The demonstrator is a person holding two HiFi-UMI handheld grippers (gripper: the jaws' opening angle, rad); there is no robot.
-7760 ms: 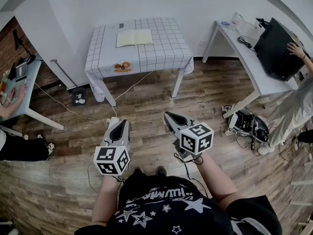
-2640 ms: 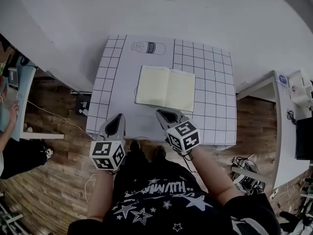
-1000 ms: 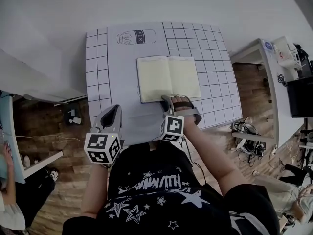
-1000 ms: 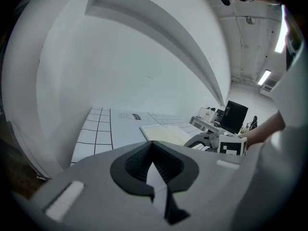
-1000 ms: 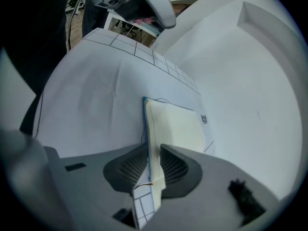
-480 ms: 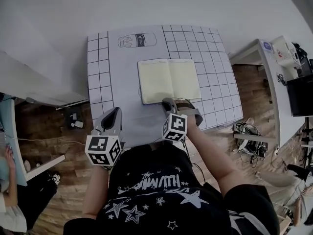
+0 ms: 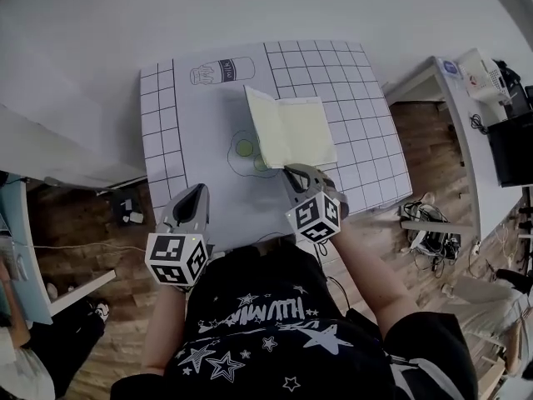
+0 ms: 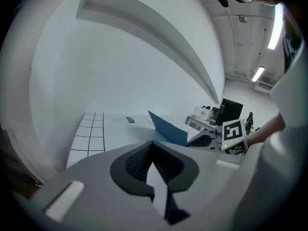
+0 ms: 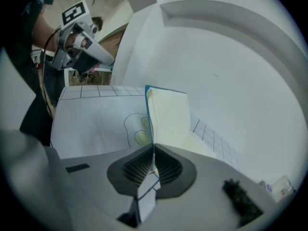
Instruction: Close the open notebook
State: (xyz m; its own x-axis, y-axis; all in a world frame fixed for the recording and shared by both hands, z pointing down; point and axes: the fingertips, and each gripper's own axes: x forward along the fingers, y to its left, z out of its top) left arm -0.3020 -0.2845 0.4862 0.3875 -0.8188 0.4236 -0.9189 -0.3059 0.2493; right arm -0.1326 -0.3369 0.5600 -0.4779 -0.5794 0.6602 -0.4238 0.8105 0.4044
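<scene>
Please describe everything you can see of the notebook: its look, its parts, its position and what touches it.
The notebook has a thin blue cover and plain cream pages. It is half open: its right half lies flat on the grid-patterned table, while its left half is lifted and stands nearly upright. The right gripper, whose jaws have just been closing, pinches the near edge of that lifted half. Nothing else touches it.
</scene>
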